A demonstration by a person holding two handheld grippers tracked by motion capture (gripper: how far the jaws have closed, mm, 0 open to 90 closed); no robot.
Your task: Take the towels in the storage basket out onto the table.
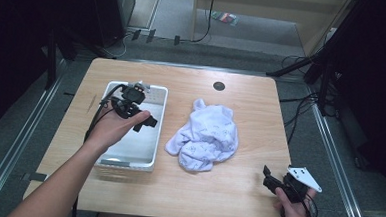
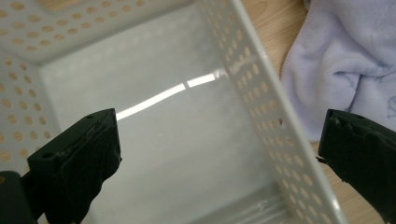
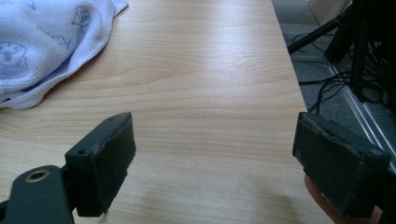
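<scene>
A crumpled pale lavender cloth with small printed figures lies in the middle of the wooden table. A white perforated basket stands at the left, with nothing inside it. My left gripper hovers over the basket, open. In the left gripper view its jaws stand wide apart above the basket's floor and wall, with the cloth beyond the wall. My right gripper is low at the table's front right corner. It is open over bare wood, and the cloth lies far to its left.
A small black round disc sits in the tabletop near the far edge. Cables and stand legs crowd the floor to the right of the table. The table's right edge runs close to my right gripper.
</scene>
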